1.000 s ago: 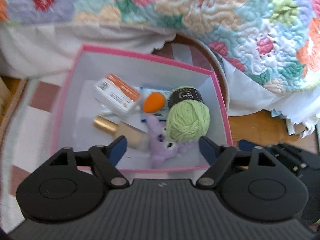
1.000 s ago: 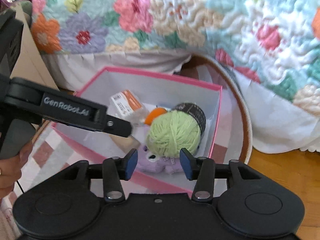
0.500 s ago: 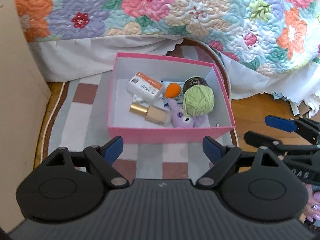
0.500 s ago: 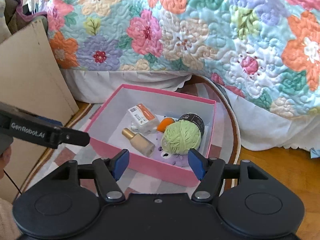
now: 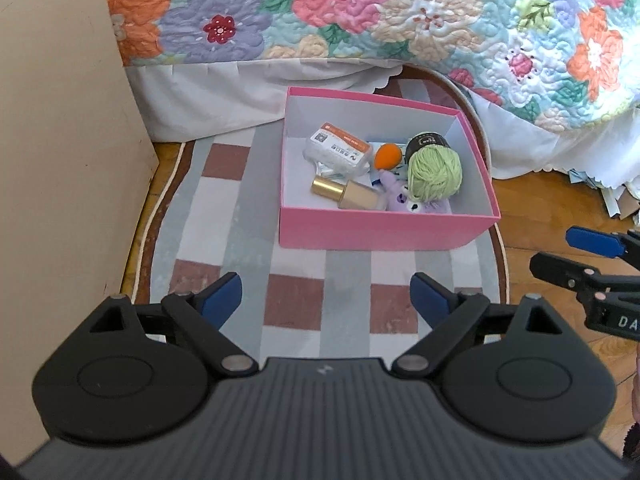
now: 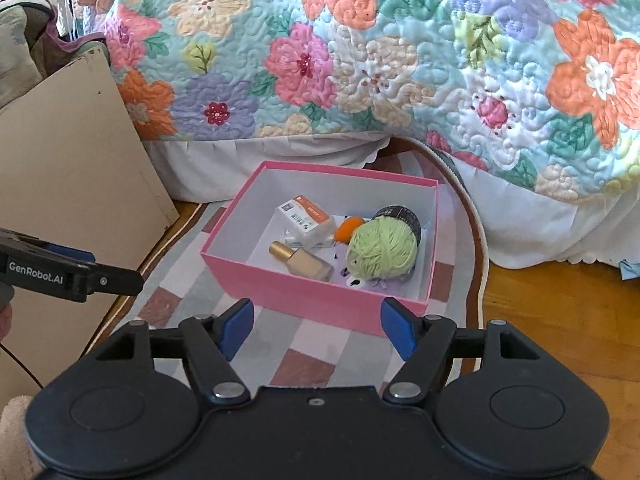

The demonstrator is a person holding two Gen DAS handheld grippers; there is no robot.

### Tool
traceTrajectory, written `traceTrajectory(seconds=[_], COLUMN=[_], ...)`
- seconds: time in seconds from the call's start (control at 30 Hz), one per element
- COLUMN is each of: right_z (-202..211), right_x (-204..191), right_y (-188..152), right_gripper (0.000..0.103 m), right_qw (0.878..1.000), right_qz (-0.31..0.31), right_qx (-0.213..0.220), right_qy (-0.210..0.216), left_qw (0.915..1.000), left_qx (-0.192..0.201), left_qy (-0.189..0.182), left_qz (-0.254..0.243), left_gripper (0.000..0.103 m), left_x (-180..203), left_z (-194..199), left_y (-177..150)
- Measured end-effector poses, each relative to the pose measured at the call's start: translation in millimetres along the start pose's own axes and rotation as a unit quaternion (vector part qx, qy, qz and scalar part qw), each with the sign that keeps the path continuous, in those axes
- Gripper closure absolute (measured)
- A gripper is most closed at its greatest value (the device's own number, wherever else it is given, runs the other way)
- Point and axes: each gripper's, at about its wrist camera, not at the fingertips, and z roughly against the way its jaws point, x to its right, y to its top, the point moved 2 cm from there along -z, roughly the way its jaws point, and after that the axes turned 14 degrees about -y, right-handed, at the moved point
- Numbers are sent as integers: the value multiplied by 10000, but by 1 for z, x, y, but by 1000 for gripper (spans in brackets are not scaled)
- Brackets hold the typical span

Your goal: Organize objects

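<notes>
A pink box (image 5: pixel 384 230) (image 6: pixel 304 296) stands on a checked rug. Inside lie a green yarn ball (image 5: pixel 434 174) (image 6: pixel 380 246), a white-and-orange packet (image 5: pixel 338 152) (image 6: pixel 306 220), an orange sponge (image 5: pixel 387 156) (image 6: pixel 347 229), a gold-capped bottle (image 5: pixel 346 194) (image 6: pixel 302 260) and a purple plush toy (image 5: pixel 400 200). My left gripper (image 5: pixel 326 300) is open and empty, held back over the rug in front of the box. My right gripper (image 6: pixel 316 330) is open and empty, just short of the box's near wall.
The checked rug (image 5: pixel 224 240) lies on a wooden floor (image 6: pixel 560 320). A bed with a floral quilt (image 6: pixel 400 60) stands behind the box. A beige board (image 5: pixel 60 160) leans at the left. Papers (image 5: pixel 616 200) lie at the far right.
Both grippers have pulled back and up from the box, which now looks smaller and farther. The right gripper's fingers have spread wider. The box's contents have not moved.
</notes>
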Motion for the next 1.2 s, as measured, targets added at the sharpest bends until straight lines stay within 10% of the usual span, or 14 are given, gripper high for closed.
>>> traceTrajectory(seconds=[0.4, 1.2], right_z=[14, 24], right_x=[-1, -1], right_y=[-10, -30], right_gripper=[11, 11], right_qw=[9992, 9916], right_qz=[-246, -418], right_qx=[-126, -867], right_qy=[-280, -870], left_qw=[9996, 9959], left_qx=[-163, -586], left_qy=[139, 546], left_qz=[187, 410], left_gripper=[2, 2], left_x=[2, 0], left_z=[4, 9], left_y=[-17, -37])
